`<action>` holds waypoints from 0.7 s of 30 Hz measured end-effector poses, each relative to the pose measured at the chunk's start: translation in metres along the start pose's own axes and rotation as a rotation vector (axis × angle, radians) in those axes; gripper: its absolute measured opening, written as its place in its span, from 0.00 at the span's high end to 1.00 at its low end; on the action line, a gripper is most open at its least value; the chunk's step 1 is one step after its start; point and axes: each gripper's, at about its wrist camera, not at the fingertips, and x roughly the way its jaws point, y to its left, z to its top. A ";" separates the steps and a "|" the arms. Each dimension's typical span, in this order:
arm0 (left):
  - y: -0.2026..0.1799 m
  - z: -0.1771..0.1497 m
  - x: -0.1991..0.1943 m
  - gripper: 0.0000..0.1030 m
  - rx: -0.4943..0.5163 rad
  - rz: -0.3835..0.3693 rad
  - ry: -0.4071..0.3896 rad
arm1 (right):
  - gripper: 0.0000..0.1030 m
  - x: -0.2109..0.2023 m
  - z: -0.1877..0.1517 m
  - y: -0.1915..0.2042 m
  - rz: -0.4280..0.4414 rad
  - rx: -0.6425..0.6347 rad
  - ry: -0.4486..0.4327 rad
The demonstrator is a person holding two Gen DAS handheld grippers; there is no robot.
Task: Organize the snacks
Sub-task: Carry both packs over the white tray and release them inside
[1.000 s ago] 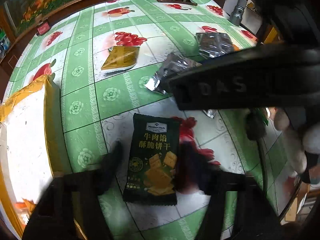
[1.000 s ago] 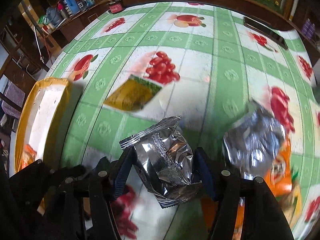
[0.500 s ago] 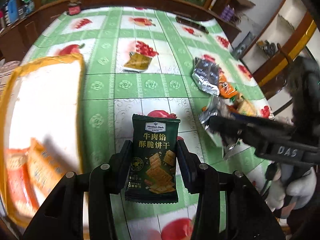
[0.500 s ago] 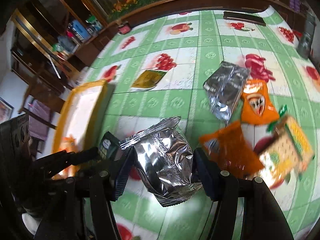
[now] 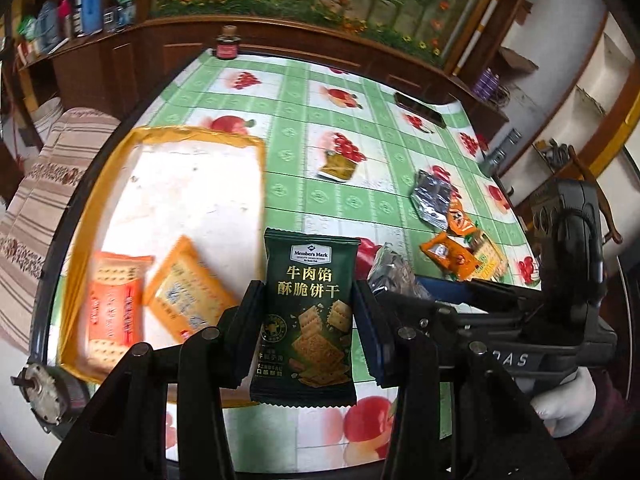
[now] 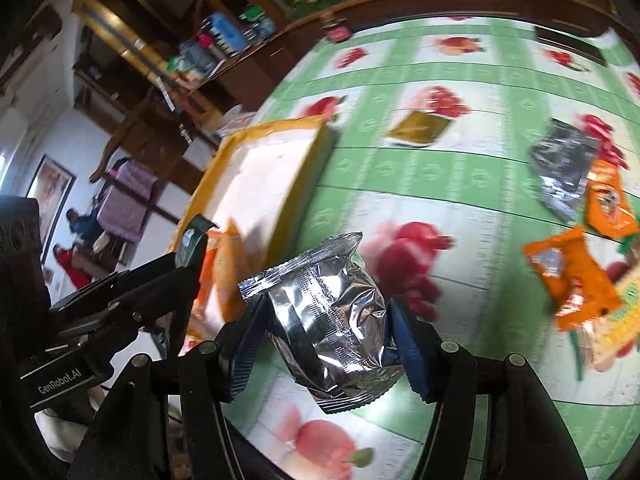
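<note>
Lifted: green packet point(image 5: 307, 316) between left claw point(image 5: 308, 328) fingers.

Dark green cracker packet point(image 5: 306, 318), frame centre: "Member's Mark", "牛肉馅 酥脆饼干". Right gripper point(image 5: 394, 280) body, lower right: "DAS". Left gripper point(image 6: 192, 240) body, lower left of right-wrist view: "GenRobot.AI".

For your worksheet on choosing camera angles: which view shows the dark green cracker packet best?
The left wrist view: the dark green cracker packet faces the camera, label readable, clamped in the left gripper. The right wrist view shows only its top edge, side-on.
</note>
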 end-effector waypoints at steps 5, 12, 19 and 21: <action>0.027 -0.001 -0.002 0.59 -0.059 0.006 -0.009 | 0.39 0.018 0.001 0.025 0.031 -0.021 0.030; 0.073 0.004 0.002 0.59 -0.112 0.005 -0.003 | 0.39 0.048 0.016 0.056 0.052 -0.034 0.053; 0.126 0.023 0.016 0.59 -0.157 0.012 -0.002 | 0.39 0.088 0.041 0.091 0.029 -0.051 0.068; 0.138 0.030 0.022 0.59 -0.164 0.012 -0.010 | 0.39 0.099 0.052 0.101 0.021 -0.054 0.068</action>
